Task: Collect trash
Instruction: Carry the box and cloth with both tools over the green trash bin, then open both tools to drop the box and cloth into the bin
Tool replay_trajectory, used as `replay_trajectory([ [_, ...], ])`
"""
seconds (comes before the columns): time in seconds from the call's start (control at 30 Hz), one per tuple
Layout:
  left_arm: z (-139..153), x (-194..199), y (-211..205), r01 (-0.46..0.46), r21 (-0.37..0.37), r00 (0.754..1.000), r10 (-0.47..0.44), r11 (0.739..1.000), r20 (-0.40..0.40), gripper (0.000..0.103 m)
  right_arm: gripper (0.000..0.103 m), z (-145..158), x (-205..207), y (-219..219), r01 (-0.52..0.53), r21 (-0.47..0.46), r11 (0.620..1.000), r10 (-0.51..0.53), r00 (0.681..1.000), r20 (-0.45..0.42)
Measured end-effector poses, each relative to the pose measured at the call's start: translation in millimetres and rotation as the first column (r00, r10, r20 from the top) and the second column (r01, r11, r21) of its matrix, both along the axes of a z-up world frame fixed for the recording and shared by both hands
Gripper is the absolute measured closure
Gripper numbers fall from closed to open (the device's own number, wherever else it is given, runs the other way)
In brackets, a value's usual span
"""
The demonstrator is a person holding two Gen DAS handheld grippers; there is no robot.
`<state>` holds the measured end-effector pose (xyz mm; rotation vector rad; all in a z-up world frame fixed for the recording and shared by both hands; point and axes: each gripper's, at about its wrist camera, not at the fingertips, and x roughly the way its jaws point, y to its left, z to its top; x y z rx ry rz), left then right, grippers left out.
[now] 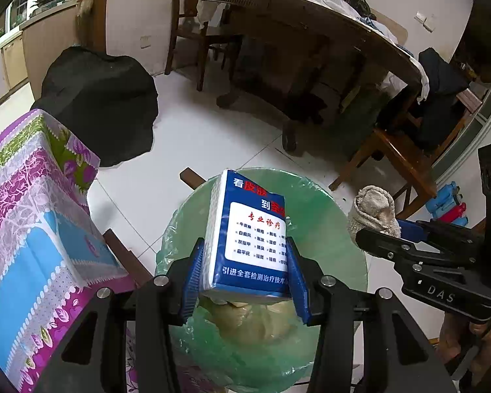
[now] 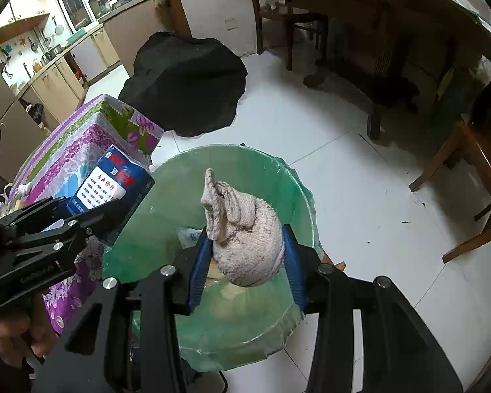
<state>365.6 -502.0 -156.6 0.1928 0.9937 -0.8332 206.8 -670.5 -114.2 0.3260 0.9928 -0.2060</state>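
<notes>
**Desk:** Blue plastic pads on both tools, then. What are we holding, and where?

**Field:** We hold 2 items over the green-lined bin (image 1: 337, 229). Our left gripper (image 1: 245, 278) is clamped on a blue-and-white tissue pack (image 1: 252, 232), pads pressing its 2 narrow sides. Our right gripper (image 2: 245, 262) is clenched around a balled grey rag (image 2: 245, 249). Both hang above the bin's mouth, the pack toward the left rim, the rag nearer the middle. Pale scraps already lie at the bottom.

**Desk:** Which way do they point?

**Field:** The pack's long axis runs away from us along the fingers, tilted down toward the bin, printed face up, far end free. The rag is a rough lump with no clear axis; a twisted tail sticks out at its far end.

**Desk:** How do we finish this well?

**Field:** In our judgement, bring each item fully inside the rim before letting go, since the pack's far end sits close to the far-left edge and could tip out onto the white tile floor (image 2: 360, 180). Keep the 2 tools apart so they do not knock. Open the jaws wide; the rag may cling to the ridged pads. The patterned cloth-covered stand (image 1: 32, 229) at left crowds the left tool's path.
</notes>
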Motion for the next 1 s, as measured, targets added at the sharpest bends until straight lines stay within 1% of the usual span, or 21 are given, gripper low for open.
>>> replay_trajectory([
  [0.53, -5, -3, -1, -0.008, 0.025, 1.000, 0.008, 1.000, 0.009, 0.054, 0.061, 0, 0, -2, 0.002, -0.003, 1.000, -0.002, 1.000, 0.007],
  [0.57, -4, -3, -1, -0.012, 0.029, 1.000, 0.012, 0.999, 0.012, 0.052, 0.060, 1, -1, -3, 0.005, -0.005, 1.000, -0.005, 1.000, 0.012],
  [0.6, -4, -3, -1, -0.014, 0.031, 1.000, 0.014, 0.999, 0.012, 0.047, 0.059, 2, -1, -3, 0.009, -0.007, 1.000, -0.009, 1.000, 0.015],
  [0.63, -4, -3, 0, -0.020, 0.037, 1.000, 0.019, 0.999, 0.017, 0.038, 0.058, 3, -1, -6, 0.015, -0.005, 1.000, -0.015, 1.000, 0.021],
  [0.7, -3, -2, 2, -0.035, 0.046, 0.999, 0.033, 0.998, 0.032, 0.030, 0.052, 5, -3, -9, 0.026, -0.009, 1.000, -0.026, 0.999, 0.028],
  [0.77, -3, -1, 4, -0.040, 0.050, 0.999, 0.038, 0.998, 0.032, 0.028, 0.052, 6, -4, -13, 0.034, -0.008, 0.999, -0.033, 0.999, 0.033],
  [0.87, -3, -1, 6, -0.045, 0.056, 0.998, 0.043, 0.997, 0.035, 0.024, 0.047, 6, -5, -17, 0.044, -0.003, 0.999, -0.044, 0.998, 0.038],
  [1.0, -3, -2, 5, -0.049, 0.063, 0.998, 0.047, 0.997, 0.034, 0.020, 0.047, 3, -7, -16, 0.049, 0.000, 0.999, -0.049, 0.998, 0.038],
])
